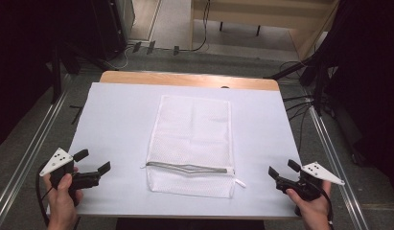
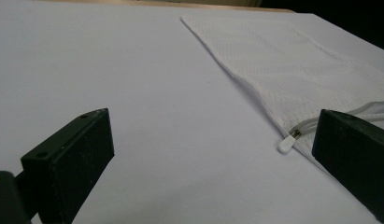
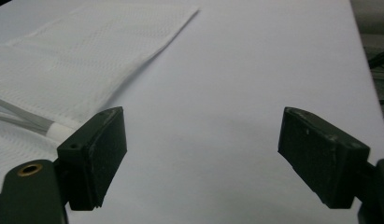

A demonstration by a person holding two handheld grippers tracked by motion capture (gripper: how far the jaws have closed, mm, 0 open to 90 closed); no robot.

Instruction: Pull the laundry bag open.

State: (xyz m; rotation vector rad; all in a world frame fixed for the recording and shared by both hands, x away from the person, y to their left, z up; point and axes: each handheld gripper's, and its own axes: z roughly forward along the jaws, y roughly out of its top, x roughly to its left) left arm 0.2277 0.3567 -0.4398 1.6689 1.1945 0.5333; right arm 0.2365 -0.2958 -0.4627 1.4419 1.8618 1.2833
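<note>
White-covered counter (image 1: 118, 124): mesh bag (image 1: 192, 139) laid centred, long axis running away, zipper (image 1: 190, 167) crosswise near the front. Left claw (image 1: 95, 165) and right claw (image 1: 282, 172), both wide and empty, are stationed at either side, about equally distant.

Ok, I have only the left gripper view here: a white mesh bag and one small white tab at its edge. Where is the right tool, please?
Observer: The right tool is open and empty, off the right side of the mesh bag, over the white sheet.
Operator: And the zipper, is it closed all along?
Observer: It seems not. In the high view the zipper gapes a little in its middle.
Operator: How does the bag lie?
Observer: Flat, mid-sheet, its long sides running away from the person, with the zipper across its near end.
</note>
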